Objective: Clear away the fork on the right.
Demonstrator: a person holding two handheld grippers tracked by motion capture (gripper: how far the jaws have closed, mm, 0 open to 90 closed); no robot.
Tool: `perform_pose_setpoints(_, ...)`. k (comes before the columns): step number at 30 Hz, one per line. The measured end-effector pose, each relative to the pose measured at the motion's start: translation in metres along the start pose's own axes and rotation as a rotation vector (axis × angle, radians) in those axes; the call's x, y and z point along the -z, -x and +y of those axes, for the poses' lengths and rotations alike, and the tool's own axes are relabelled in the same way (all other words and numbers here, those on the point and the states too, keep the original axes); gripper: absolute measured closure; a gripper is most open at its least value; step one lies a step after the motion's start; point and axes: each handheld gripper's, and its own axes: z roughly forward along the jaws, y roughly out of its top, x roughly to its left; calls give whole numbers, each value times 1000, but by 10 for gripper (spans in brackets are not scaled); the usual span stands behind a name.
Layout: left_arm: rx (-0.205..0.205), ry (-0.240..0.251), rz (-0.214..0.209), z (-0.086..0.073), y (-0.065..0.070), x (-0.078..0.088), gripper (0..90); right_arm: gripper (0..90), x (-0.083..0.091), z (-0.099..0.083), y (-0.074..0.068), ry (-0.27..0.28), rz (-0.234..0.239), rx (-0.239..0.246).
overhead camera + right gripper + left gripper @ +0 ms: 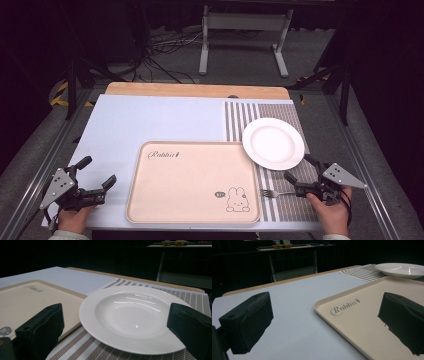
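A beige tray [192, 180] printed with "Rabbit" and a bunny lies at the table's front middle. Right of it, a white plate [273, 143] sits on a striped placemat [240, 117], its rim over the tray's far right corner. A metal fork [274, 193] lies on the placemat by the tray's front right corner. My left gripper [96, 171] stands open on the blue mat, left of the tray, with nothing between its jaws. My right gripper [300, 168] stands open just in front of the plate, beside the fork. The right gripper view looks at the plate [130, 315] between the open jaws of the right gripper [115, 325]. In the left gripper view, the left gripper [324, 322] faces the tray [362, 322].
A light blue mat [150, 122] covers most of the wooden table [195, 90]. Beyond the table are a white stand [245, 30] and cables on the floor. Metal rails run along both sides of the table.
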Motion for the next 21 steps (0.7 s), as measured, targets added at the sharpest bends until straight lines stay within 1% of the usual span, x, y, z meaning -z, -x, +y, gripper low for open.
perform_pose_setpoints(2,2,3,2,0,0,0,3,21,0,0,-1,1,2,0)
perform_pose_setpoints(10,-15,-5,0,1,1,0,3,21,0,-1,0,-10,11,1)
perform_pose_setpoints(12,-15,-3,1,1,1,-1,3,21,0,-1,-1,-11,11,3)
perform_pose_setpoints(16,-16,-4,-2,2,2,0,3,19,1,-1,-1,-6,17,-8)
perform_pose_setpoints(21,-12,1,-1,2,2,0,3,17,1,-1,-1,-10,16,-5)
